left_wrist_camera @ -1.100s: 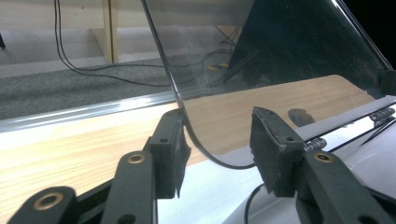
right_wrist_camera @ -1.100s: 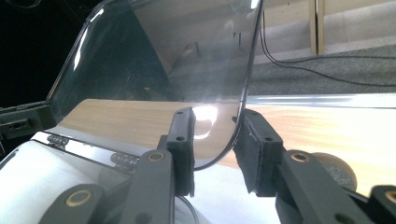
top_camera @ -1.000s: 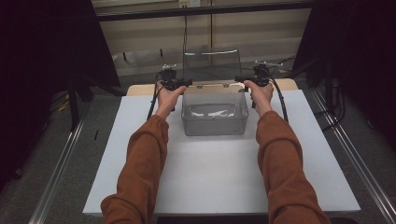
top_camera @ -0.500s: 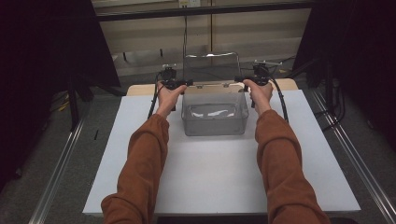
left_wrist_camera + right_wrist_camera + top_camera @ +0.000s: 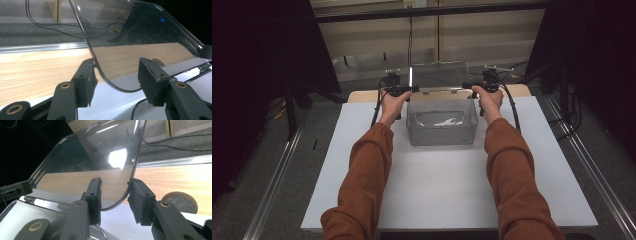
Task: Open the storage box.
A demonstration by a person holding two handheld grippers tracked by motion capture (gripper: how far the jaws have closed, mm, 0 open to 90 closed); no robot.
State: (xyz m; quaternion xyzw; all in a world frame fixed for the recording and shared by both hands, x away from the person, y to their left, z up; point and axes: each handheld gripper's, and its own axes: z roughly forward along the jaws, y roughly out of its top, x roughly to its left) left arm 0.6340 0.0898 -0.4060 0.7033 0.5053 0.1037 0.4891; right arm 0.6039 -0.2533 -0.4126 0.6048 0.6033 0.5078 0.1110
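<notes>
Here, labels as drawn.
Object: clear hinged lid (image 5: 439, 75) of a transparent box (image 5: 442, 120), raised past upright at the far edge of the white worktop (image 5: 362, 165).
Left tongs (image 5: 116, 75): jaws apart and just been opening; lid corner between them, touching one pad (image 5: 86, 77) at most, the other well clear.
Right tongs (image 5: 115, 198): likewise just been opening; lid edge against one pad (image 5: 140, 197), the other pad apart; no clamping seen.
Handling: thin, stiff, smooth plastic; light, probably slippery on rubber pads; hinge (image 5: 41, 202) takes the load.
Grip point: rounded free corners, one per side, kept level to avoid twisting.
Contents: pale shapes inside the box, possibly reflections; hard to tell.
</notes>
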